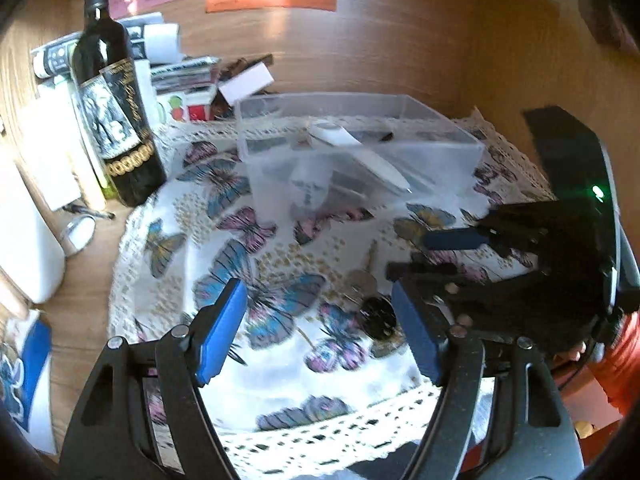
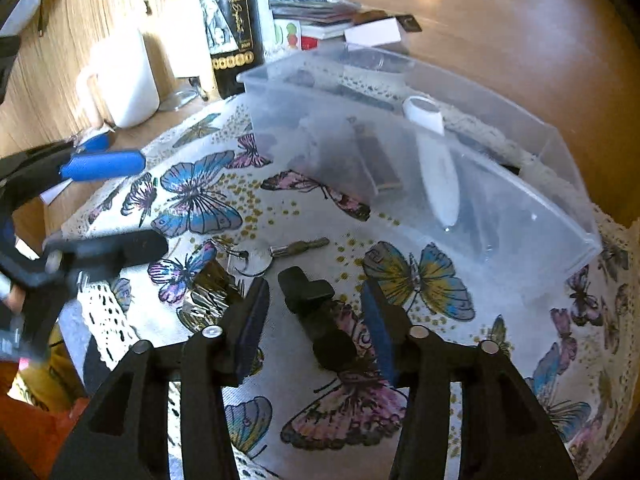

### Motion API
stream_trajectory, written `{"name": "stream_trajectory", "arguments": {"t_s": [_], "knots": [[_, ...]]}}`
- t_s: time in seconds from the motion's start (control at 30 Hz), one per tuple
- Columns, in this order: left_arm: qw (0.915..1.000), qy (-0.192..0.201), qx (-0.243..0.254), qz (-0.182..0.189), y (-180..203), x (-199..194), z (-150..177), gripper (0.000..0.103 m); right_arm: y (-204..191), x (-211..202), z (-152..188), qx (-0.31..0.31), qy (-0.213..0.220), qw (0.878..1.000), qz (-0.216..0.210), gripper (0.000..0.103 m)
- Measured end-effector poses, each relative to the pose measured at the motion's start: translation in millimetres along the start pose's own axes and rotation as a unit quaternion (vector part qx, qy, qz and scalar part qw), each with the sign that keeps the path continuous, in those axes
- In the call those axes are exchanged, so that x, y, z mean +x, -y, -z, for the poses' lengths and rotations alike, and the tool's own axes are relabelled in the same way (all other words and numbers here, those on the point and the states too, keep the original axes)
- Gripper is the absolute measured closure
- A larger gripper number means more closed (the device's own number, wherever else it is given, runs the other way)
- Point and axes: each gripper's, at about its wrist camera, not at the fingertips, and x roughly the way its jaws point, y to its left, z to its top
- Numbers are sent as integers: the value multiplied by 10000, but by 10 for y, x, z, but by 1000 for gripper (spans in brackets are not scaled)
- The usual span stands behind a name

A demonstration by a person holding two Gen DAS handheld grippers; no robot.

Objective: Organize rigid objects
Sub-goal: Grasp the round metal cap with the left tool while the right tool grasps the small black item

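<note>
A clear plastic bin [image 1: 448, 126] [image 2: 568, 184] stands on a butterfly cloth [image 1: 280, 364] and holds a white pen-like thermometer [image 1: 360, 156] [image 2: 436, 176] and dark items. A bunch of keys [image 1: 366, 284] [image 2: 256, 262] lies on the cloth. A black rigid object [image 2: 316, 316] lies between the open fingers of my right gripper [image 2: 316, 312], which hovers around it. My left gripper [image 1: 320, 320] is open and empty over the cloth, just left of the keys. The right gripper also shows in the left wrist view [image 1: 436, 254].
A dark wine bottle [image 1: 116, 112] [image 2: 230, 20] stands left of the bin. A white mug [image 2: 124, 80] stands beside it. Stacked booklets and boxes [image 1: 188, 76] lie behind, against the wooden wall. A small metal ring [image 1: 80, 236] lies on the wooden table.
</note>
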Motion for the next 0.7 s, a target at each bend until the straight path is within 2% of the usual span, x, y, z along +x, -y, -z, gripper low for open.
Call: {"name": "stream_trajectory", "arguments": {"t_s": [0.07, 0.37, 0.43, 0.5, 0.53, 0.57, 0.6, 0.7], "knots": [[10000, -65, 38, 66, 49, 36, 43, 28, -2, 51, 4, 8, -94, 9999, -59, 79], [9982, -464, 93, 369, 266, 291, 117, 31, 85, -192, 35, 237, 296, 9992, 97, 80], [9976, -544, 106, 413, 317, 366, 112, 36, 123, -272, 48, 322, 376, 9987, 129, 80], [9972, -599, 117, 431, 359, 415, 119, 47, 163, -346, 76, 394, 447, 9980, 191, 80], [9973, -600, 129, 415, 375, 438, 124, 48, 181, -370, 91, 419, 468, 9978, 207, 80], [9979, -544, 164, 323, 395, 444, 129, 54, 200, -404, 109, 446, 489, 9976, 222, 80], [9982, -504, 190, 277, 412, 431, 133, 65, 217, -424, 111, 477, 514, 9972, 252, 80], [9984, -433, 172, 310, 398, 420, 138, 68, 258, -484, 139, 524, 591, 9962, 374, 80]]}}
